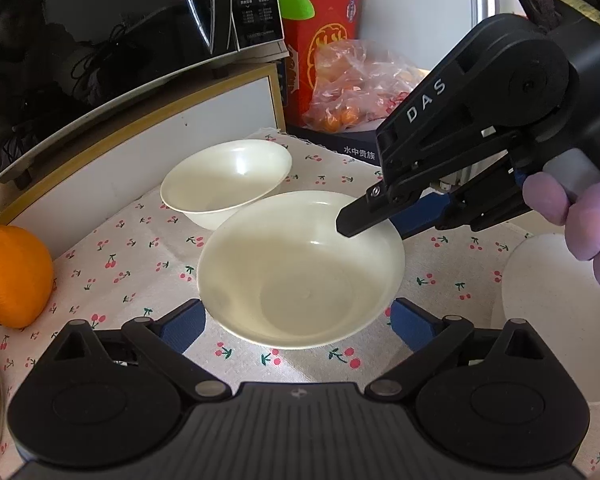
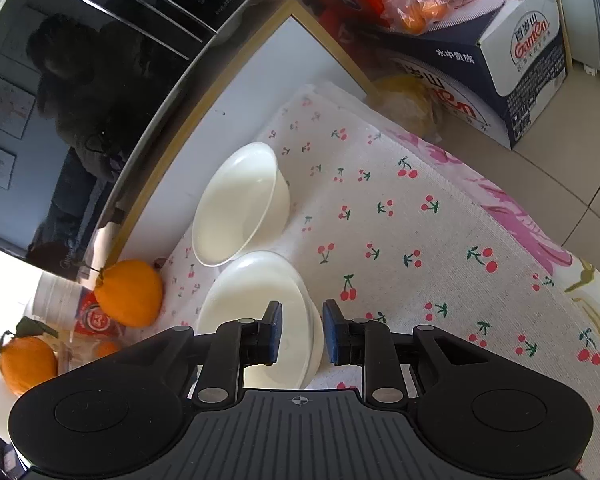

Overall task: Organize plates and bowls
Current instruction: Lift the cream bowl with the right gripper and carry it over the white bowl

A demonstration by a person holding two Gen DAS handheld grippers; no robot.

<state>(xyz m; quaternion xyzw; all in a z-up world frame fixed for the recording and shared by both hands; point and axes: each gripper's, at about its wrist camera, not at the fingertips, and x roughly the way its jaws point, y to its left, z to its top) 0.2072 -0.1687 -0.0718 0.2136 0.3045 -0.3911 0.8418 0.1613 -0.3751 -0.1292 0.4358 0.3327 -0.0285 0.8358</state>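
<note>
Straddling near bowl rim — right tongs

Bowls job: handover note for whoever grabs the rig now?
Left gripper: open, empty, pads flanking the near cream plastic bowl without touching.
Right gripper: jaws straddling that bowl's right rim, a gap showing at each pad; grip not confirmed.
Far cream plastic bowl sits just behind it on the cherry-print cloth; whether the rims touch is unclear. White plate lies at right, partly hidden.
Done: nothing stacked.
Left: probably close on the near bowl, nest it into the far one, then sort the plate.
</note>
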